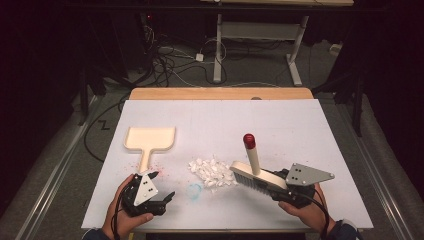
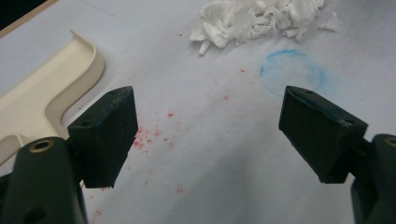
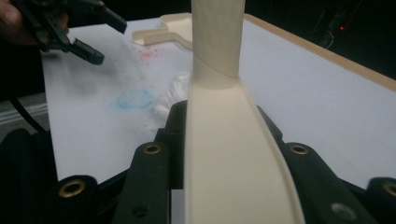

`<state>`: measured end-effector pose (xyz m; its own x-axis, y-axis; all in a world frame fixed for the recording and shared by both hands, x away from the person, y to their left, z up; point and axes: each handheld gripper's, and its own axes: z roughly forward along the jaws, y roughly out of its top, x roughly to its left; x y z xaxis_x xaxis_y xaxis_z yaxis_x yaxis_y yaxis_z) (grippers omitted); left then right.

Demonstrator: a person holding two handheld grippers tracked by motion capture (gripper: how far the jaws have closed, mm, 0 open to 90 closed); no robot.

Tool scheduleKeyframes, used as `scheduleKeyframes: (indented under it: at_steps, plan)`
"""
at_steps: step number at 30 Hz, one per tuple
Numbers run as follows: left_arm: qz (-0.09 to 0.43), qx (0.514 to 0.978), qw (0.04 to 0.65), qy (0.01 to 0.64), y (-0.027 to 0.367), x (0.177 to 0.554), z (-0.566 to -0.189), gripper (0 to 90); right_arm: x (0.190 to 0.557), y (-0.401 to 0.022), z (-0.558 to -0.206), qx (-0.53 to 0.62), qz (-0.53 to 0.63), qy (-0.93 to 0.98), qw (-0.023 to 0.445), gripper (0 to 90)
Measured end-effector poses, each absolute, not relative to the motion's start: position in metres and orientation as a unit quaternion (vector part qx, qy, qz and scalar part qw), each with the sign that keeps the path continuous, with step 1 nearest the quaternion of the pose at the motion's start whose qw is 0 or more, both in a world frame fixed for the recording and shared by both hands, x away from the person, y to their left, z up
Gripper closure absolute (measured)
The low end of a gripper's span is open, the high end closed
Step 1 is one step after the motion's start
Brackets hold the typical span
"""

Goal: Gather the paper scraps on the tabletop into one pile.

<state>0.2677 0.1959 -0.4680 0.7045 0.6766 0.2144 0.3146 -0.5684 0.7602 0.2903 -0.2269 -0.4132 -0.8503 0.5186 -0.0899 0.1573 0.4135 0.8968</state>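
A white-covered table (image 1: 300, 130) carries, toward its left side, a cream dustpan (image 1: 149, 140) lying flat with its handle pointing at the person, and near the middle a heap of white paper scraps (image 1: 212, 171). The right gripper (image 1: 280, 186) is clenched on the back of a cream brush (image 1: 255, 176), whose bristles touch the right edge of the heap and whose red-tipped handle rises away from the person. The left gripper (image 1: 167, 197) hovers released, jaws wide apart over bare table just below the dustpan's handle, beside a faint blue ring (image 2: 292, 71) and red specks (image 2: 149, 137).

Lab – floor cables (image 1: 165, 60), adjustable desk (image 1: 260, 30)
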Motion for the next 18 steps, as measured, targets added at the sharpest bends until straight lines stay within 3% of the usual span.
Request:
scheduleKeyframes:
  at_steps: [6,18]
  plan:
    - [0.252,0.851,0.359,0.290,0.195,0.268,-0.468,18.6,0.301,-0.224,-0.431,0.216,0.489,0.826,0.177,67.7]
    - [0.252,0.850,0.359,0.291,0.196,0.268,-0.468,18.6,0.317,-0.170,-0.441,0.171,0.509,0.827,0.167,67.8]
